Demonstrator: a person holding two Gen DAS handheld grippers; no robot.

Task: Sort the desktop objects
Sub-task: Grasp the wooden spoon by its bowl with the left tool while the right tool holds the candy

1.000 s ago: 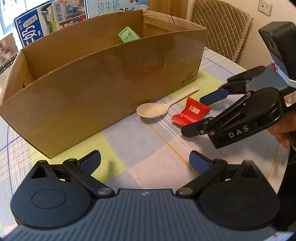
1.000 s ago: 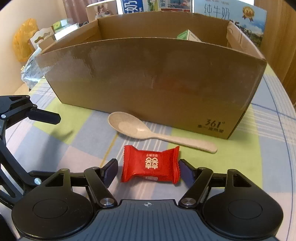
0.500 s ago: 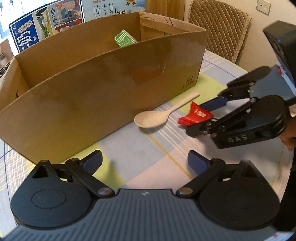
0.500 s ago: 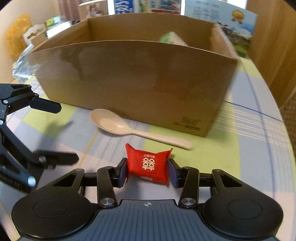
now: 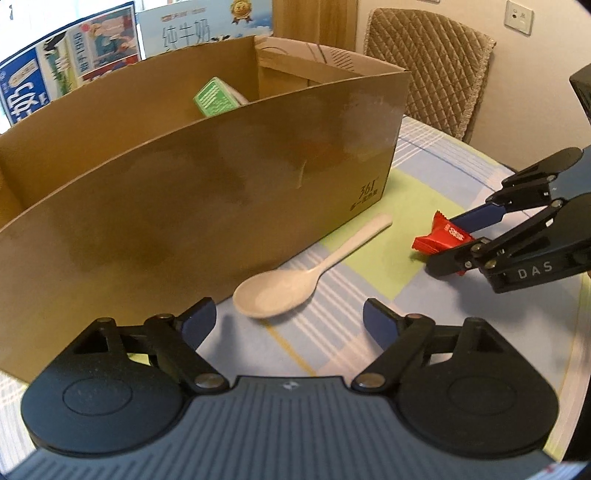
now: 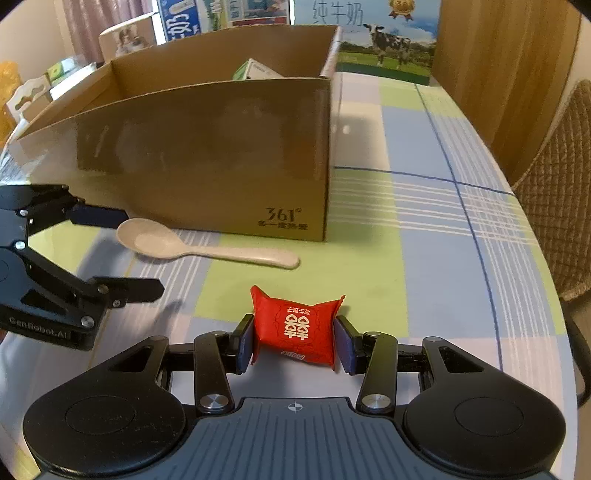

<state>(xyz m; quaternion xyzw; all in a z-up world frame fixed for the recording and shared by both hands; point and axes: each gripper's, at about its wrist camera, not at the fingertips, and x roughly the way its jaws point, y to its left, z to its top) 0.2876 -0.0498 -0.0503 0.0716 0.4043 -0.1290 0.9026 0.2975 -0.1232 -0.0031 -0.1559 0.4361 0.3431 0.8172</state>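
Note:
My right gripper (image 6: 293, 341) is shut on a red candy packet (image 6: 295, 325) and holds it just above the tablecloth; it also shows in the left wrist view (image 5: 443, 236). A beige spoon (image 5: 291, 284) lies on the cloth in front of the open cardboard box (image 5: 207, 192); in the right wrist view the spoon (image 6: 184, 247) lies beyond the candy. My left gripper (image 5: 288, 321) is open and empty, with the spoon's bowl just ahead of its fingertips. A green and white carton (image 5: 216, 96) stands inside the box.
Milk cartons (image 6: 369, 33) stand behind the box. A quilted chair (image 5: 428, 66) is at the table's far right edge. The checked tablecloth (image 6: 424, 221) runs bare to the right of the box.
My right gripper closed on the red candy packet and lifted it slightly back from the spoon. My left gripper moved forward toward the spoon's bowl.

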